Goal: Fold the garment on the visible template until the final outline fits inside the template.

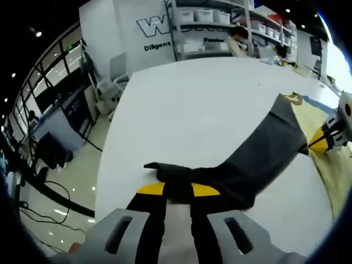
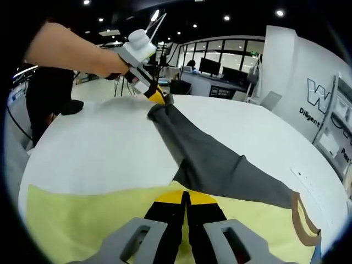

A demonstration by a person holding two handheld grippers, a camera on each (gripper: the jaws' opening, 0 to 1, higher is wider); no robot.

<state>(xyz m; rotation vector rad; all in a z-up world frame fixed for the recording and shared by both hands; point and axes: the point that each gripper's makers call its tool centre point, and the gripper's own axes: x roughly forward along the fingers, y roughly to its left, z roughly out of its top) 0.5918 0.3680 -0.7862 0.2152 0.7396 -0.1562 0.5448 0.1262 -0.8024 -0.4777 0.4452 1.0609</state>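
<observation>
We see both grippers built alike: the left gripper and the right gripper have grey moulded bodies, black jaws and yellow tips. The person wears what seems dark clothing.

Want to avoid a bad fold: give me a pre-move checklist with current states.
1. Left claw shut on the end of the dark grey sleeve: ok; it shows pinched in the right gripper view too.
2. Right claw shut on fabric where the sleeve meets the pale yellow garment body: ok.
3. Sleeve stretched straight between the claws, free of twist: ok.
4. Garment on the white table, off its edges: ok for the part in view.
5. Template outline under the garment: cannot tell.
6. Rest of the garment lying flat: cannot tell.
</observation>
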